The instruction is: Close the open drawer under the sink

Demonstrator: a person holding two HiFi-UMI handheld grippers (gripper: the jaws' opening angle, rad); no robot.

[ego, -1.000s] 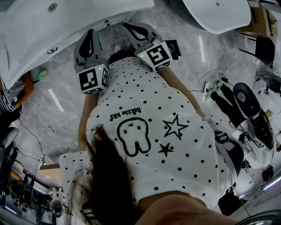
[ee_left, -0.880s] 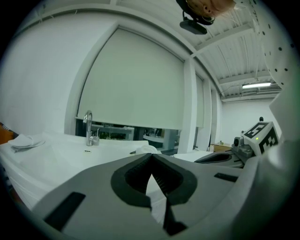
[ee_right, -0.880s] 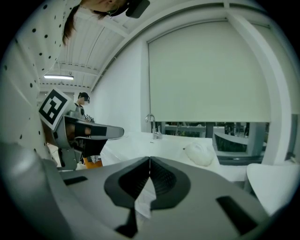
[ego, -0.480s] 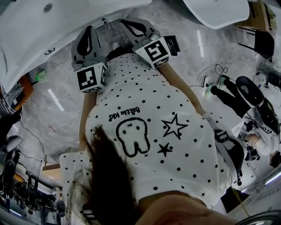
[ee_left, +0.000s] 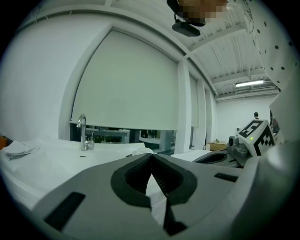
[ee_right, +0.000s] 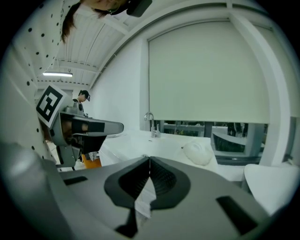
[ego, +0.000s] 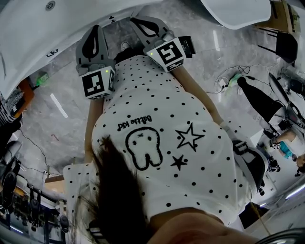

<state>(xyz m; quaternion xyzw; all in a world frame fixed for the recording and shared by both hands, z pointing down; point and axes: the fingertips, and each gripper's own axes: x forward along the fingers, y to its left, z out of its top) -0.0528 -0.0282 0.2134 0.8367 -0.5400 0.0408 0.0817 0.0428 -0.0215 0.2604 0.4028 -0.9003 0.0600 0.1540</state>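
Head view shows a white sink (ego: 28,43), drain (ego: 50,5) in its basin.

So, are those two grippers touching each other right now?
Apart. The head view shows the left gripper and the right gripper side by side, with a clear strip of grey floor between them.

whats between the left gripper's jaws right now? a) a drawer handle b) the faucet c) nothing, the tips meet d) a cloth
C: in the left gripper view, the left gripper has its jaws closed tip to tip with nothing between them, and the faucet stands well beyond them.
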